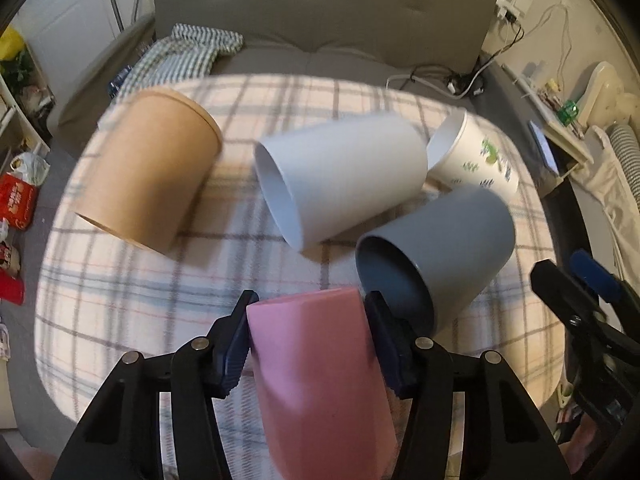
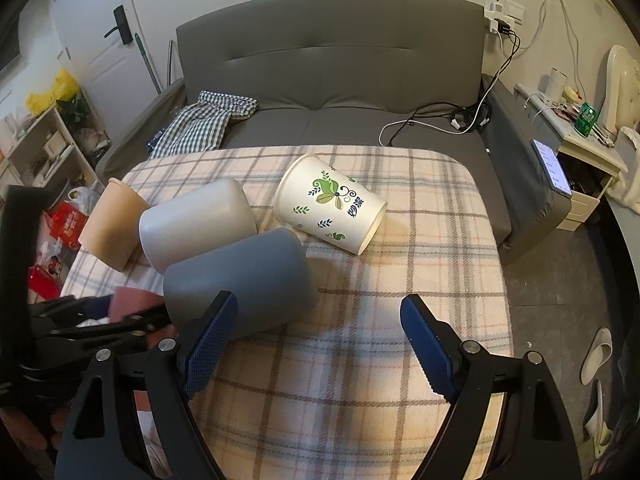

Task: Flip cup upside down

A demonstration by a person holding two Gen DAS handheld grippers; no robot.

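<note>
My left gripper is shut on a pink cup, held tilted above the plaid-covered table, base pointing away. The pink cup also shows in the right wrist view, behind the left gripper. A grey cup, a white cup, a tan paper cup and a printed paper cup lie on their sides. My right gripper is open and empty just right of the grey cup; it shows at the right edge of the left wrist view.
A grey sofa stands behind the table, with a checked cloth and cables on it. A phone lies on the sofa arm. A bedside cabinet is at right, shelves at left.
</note>
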